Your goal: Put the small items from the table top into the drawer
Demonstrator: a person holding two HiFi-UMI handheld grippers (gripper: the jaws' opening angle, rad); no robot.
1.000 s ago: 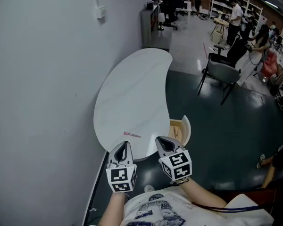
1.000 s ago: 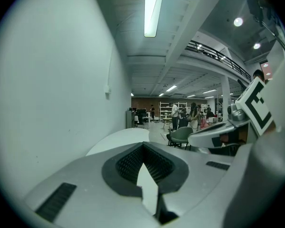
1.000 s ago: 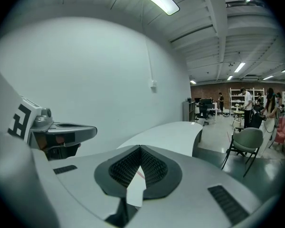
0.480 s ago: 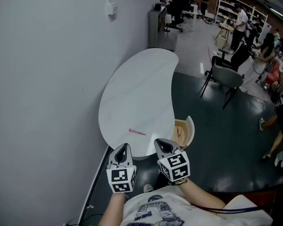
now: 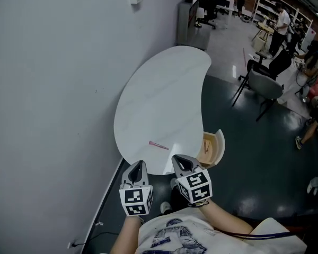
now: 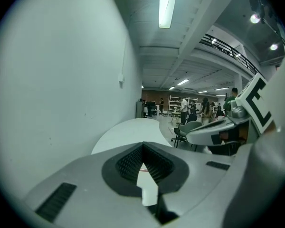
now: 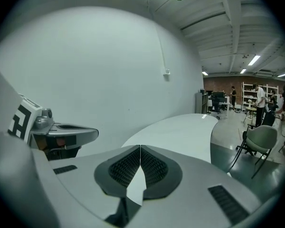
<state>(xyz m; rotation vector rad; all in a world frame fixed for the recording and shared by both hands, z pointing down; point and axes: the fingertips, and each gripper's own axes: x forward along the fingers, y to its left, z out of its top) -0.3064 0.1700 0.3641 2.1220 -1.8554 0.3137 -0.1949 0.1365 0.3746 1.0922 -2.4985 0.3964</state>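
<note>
A thin pink stick-like item [image 5: 158, 145] lies near the front end of the white kidney-shaped table [image 5: 164, 99]. At the table's front right an open wooden drawer [image 5: 211, 147] sticks out, with something thin lying inside it. My left gripper [image 5: 138, 166] hovers just short of the table's near edge, its jaws together and nothing between them. My right gripper [image 5: 180, 160] is beside it, a little left of the drawer, also shut and empty. In the left gripper view a bit of the pink item [image 6: 143, 168] shows past the closed tips [image 6: 143, 145].
A grey wall [image 5: 53, 89] runs along the table's left side. A grey chair [image 5: 266, 86] stands on the dark floor to the right. Several people, desks and shelves fill the far room; a person's shoe [image 5: 299, 142] is at the right edge.
The head view has shifted, so the table and drawer sit a little further right and lower in the picture. Both grippers keep their places side by side and stay shut.
</note>
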